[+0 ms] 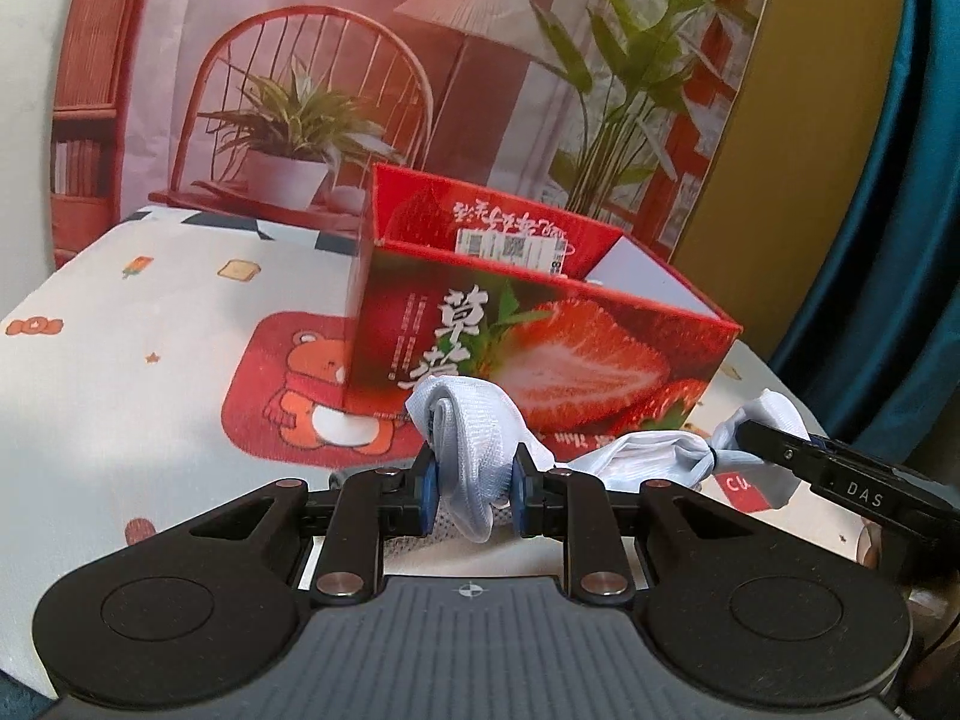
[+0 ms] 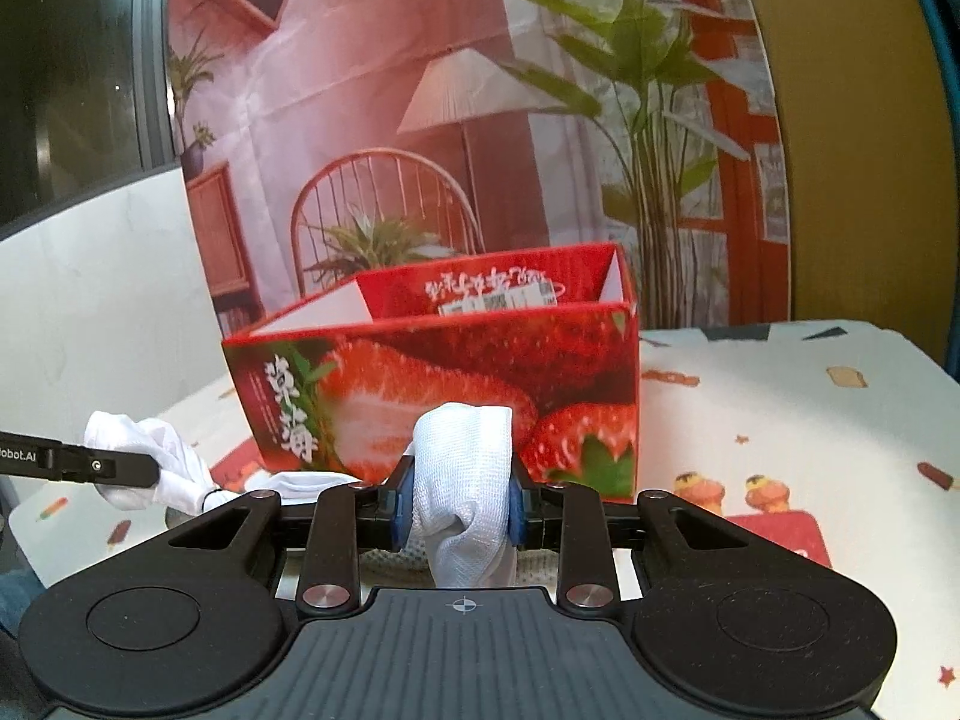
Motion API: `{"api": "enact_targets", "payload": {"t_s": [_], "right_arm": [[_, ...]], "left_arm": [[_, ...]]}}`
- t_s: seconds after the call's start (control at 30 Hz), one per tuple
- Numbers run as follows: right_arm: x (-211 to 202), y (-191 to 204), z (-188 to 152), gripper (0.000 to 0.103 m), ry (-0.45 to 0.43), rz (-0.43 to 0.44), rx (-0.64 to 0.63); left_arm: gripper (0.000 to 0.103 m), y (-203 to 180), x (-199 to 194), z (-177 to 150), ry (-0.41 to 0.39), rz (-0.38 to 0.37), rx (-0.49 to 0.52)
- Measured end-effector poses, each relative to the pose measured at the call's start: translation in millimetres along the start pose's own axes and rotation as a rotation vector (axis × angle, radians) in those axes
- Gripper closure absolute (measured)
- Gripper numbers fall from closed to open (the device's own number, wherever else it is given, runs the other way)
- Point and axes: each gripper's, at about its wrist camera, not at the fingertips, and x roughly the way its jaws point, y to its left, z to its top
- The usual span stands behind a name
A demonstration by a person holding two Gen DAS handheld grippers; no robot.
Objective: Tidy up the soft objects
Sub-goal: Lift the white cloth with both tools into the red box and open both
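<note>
A white soft cloth is stretched between both grippers, just above the table. My left gripper is shut on one end of it. My right gripper is shut on the other end. In the left wrist view the right gripper shows at the right, pinching the cloth. In the right wrist view the left gripper shows at the left, pinching the cloth. An open red strawberry box stands right behind the cloth; it also shows in the right wrist view.
The table has a white cloth with cartoon prints and a red bear patch. A printed backdrop of a chair, lamp and plants stands behind the box. A blue curtain hangs at the right.
</note>
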Motion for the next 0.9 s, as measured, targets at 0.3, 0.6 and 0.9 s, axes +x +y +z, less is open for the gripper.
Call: {"api": "enact_targets", "payload": {"t_s": [0.3, 0.6, 0.9], "right_arm": [[0.3, 3.1, 33.5, 0.076, -0.056, 0.002, -0.027], [34.1, -4.1, 112.0, 0.077, -0.058, -0.009, -0.038], [91.1, -12.7, 140.9, 0.077, 0.031, -0.073, -0.119]], "left_arm": [[0.079, -7.0, -3.6, 37.9, -0.065, -0.014, 0.041], [0.079, -17.1, 21.1, 100.0, -0.089, -0.039, 0.079], [0.079, -18.2, 85.3, 134.9, 0.042, -0.009, 0.136]]}}
